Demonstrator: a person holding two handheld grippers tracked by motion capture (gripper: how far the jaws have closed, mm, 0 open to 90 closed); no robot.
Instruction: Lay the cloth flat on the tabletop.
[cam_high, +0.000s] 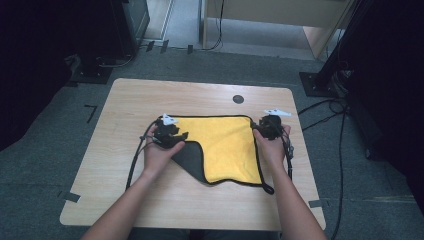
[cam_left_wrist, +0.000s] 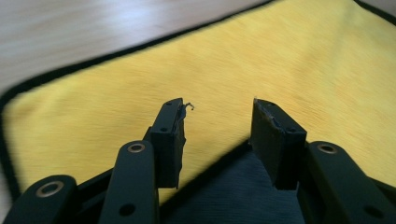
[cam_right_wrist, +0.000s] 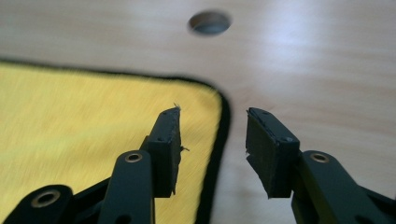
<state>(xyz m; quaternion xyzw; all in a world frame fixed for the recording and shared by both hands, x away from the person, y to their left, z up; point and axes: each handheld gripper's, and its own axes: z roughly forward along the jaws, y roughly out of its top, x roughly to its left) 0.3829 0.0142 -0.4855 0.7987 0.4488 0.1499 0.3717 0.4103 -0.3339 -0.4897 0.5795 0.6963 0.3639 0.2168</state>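
A yellow cloth (cam_high: 225, 145) with black trim lies flat on the wooden table (cam_high: 150, 97); its near left corner is folded over, showing a dark grey underside (cam_high: 190, 159). My left gripper (cam_high: 175, 134) sits at the cloth's left edge, open, its jaws apart above the yellow cloth (cam_left_wrist: 140, 93) and the grey fold (cam_left_wrist: 233, 196), nothing between them. My right gripper (cam_high: 264, 125) is at the cloth's far right corner, open, jaws straddling the black-trimmed edge (cam_right_wrist: 219, 135) without touching it. A person's hands hold both grippers.
A round cable hole (cam_high: 238, 99) sits in the table beyond the cloth, also seen as the hole (cam_right_wrist: 210, 22) ahead of the right jaws. Black cables (cam_high: 135, 160) trail from the grippers over the table. Dark stands and cables surround the table on the floor.
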